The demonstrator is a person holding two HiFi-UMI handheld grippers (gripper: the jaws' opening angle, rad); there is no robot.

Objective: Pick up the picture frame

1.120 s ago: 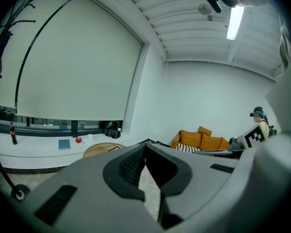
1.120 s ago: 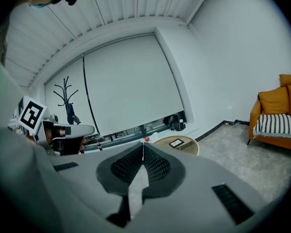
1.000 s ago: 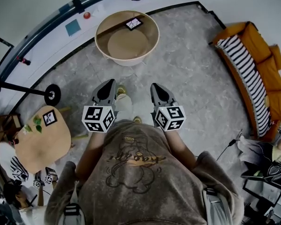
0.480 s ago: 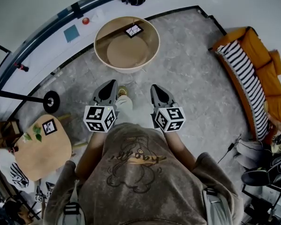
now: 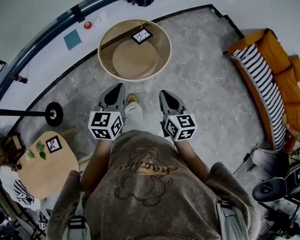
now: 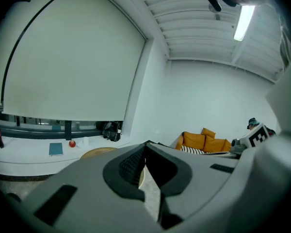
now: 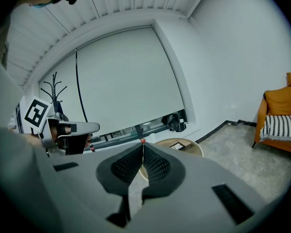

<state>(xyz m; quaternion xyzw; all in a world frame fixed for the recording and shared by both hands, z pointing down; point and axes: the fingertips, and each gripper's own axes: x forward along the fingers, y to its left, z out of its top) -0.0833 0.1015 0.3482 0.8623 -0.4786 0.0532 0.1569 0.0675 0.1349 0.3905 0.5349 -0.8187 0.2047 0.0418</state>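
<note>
The picture frame (image 5: 141, 35), small and dark-edged, lies on the far side of a round wooden table (image 5: 132, 59) ahead of me. My left gripper (image 5: 117, 87) and right gripper (image 5: 164, 92) are held side by side at waist height, pointing towards the table and well short of it. Both are shut with nothing between the jaws. In the left gripper view the left gripper (image 6: 145, 143) shows closed pads, with the table's edge (image 6: 99, 152) beyond. In the right gripper view the right gripper (image 7: 142, 145) is closed too, and the frame (image 7: 177, 146) sits on the table (image 7: 196, 149) behind it.
An orange sofa with a striped cushion (image 5: 275, 69) lines the right wall. A small wooden side table (image 5: 45, 159) stands at lower left, next to a black wheeled stand (image 5: 54, 114). The window ledge holds a blue book (image 5: 71, 40) and a red ball (image 5: 87, 25).
I have walked forward: the round table has drawn nearer, and the side table has slid down and left in the head view. Both grippers stay shut and level with each other.
</note>
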